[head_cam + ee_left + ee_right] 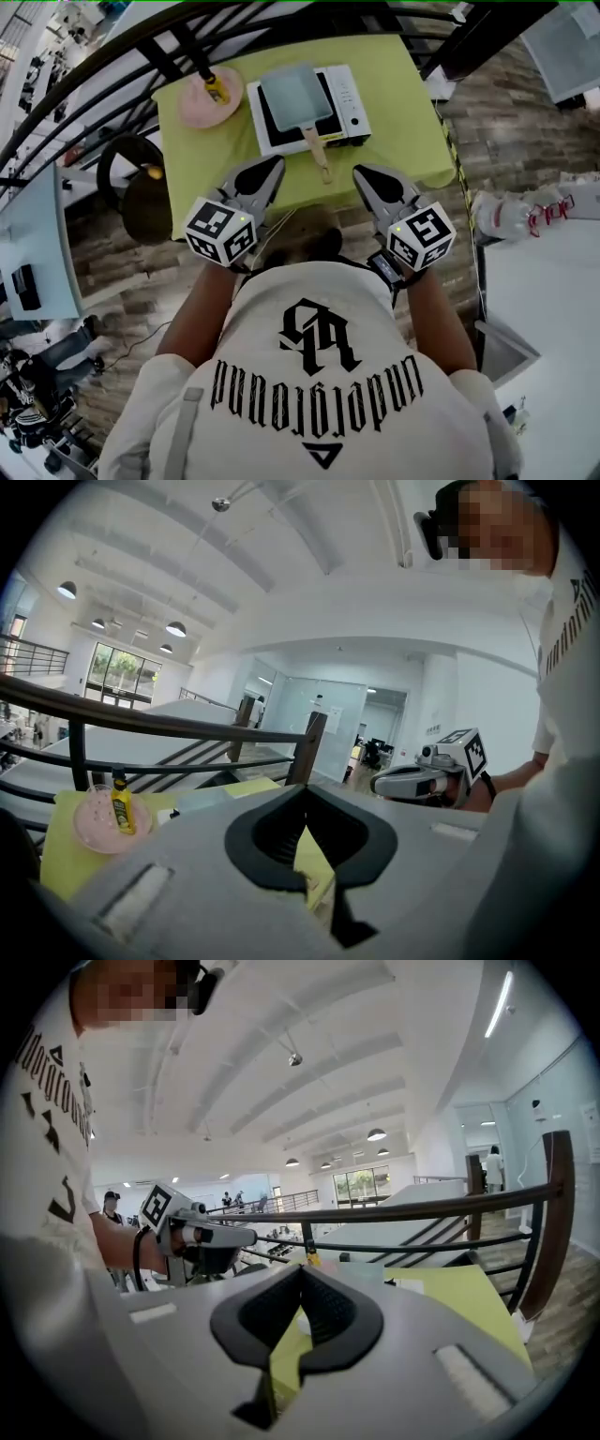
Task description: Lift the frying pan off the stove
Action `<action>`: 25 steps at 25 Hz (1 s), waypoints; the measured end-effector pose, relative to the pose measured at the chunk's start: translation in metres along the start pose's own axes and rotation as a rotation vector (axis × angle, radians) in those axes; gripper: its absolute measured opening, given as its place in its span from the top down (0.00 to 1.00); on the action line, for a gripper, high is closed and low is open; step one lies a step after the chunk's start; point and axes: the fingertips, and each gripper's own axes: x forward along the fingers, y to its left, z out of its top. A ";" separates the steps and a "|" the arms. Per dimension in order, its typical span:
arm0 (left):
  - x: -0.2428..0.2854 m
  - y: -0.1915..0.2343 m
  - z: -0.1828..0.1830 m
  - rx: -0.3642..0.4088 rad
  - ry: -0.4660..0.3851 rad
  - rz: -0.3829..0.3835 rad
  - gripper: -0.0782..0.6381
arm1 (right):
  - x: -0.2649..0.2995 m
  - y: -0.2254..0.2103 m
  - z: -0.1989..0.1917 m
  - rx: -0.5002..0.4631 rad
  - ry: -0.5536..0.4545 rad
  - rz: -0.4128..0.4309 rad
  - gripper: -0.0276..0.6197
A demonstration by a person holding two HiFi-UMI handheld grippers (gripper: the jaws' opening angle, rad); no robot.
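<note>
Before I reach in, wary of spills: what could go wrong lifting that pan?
The left gripper and right gripper are both shut; unopened, either would shove the wooden handle of the square grey frying pan instead of gripping it.
Held by that handle alone, the pan may tip.
The yellow bottle on the pink plate stands beside the white stove; a swing could topple it.

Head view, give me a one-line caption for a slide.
Left gripper and right gripper, both shut and empty, held short of the frying pan resting on the stove.
</note>
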 end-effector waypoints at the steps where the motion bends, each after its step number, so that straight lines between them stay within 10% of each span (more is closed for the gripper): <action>1: 0.007 -0.001 -0.001 -0.006 0.002 0.012 0.88 | 0.001 -0.006 -0.002 -0.001 0.011 0.024 0.95; 14: 0.062 0.016 -0.065 -0.182 0.068 0.102 0.85 | 0.030 -0.056 -0.066 0.130 0.148 0.213 0.93; 25: 0.100 0.043 -0.113 -0.383 0.157 0.014 0.69 | 0.076 -0.060 -0.116 0.246 0.320 0.311 0.76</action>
